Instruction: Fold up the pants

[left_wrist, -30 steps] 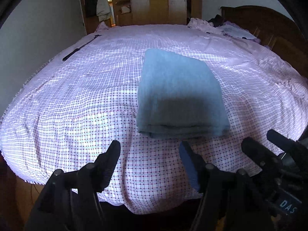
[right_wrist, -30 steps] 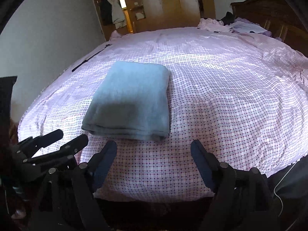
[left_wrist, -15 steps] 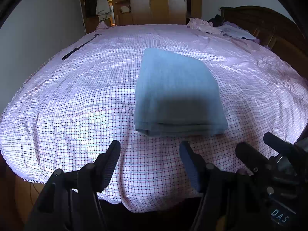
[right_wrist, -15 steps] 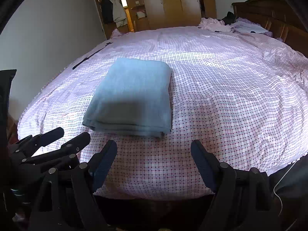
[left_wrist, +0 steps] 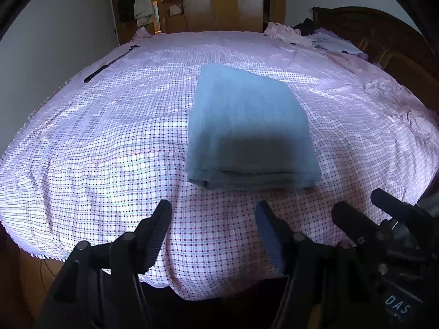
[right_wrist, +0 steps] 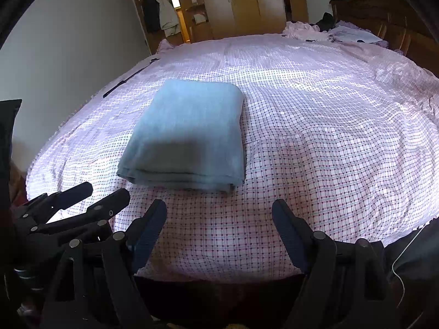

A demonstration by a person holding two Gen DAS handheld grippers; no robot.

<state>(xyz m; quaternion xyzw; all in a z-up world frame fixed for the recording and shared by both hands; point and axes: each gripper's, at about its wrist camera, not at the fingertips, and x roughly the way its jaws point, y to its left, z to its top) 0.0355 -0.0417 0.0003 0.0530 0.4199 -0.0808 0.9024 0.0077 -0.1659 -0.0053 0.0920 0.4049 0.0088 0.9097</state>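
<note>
The light blue pants (left_wrist: 247, 126) lie folded into a neat rectangle on the pink checked bedsheet (left_wrist: 96, 148), stacked edges toward me; a shadow covers their near half. My left gripper (left_wrist: 212, 211) hovers open over the bed's near edge, short of the pants, nothing between its fingers. In the right wrist view the same folded pants (right_wrist: 189, 134) lie left of centre, and my right gripper (right_wrist: 219, 211) stands open just in front of them, empty. Each gripper shows in the other's view: the right gripper (left_wrist: 367, 205) at right, the left gripper (right_wrist: 109, 192) at left.
A thin black strap (left_wrist: 109, 64) lies on the sheet at the far left. Crumpled clothes (left_wrist: 315, 37) pile at the far right by the dark wooden headboard (left_wrist: 384, 33). Wooden wardrobes (right_wrist: 247, 2) and a hanging jacket (right_wrist: 167, 13) stand behind the bed.
</note>
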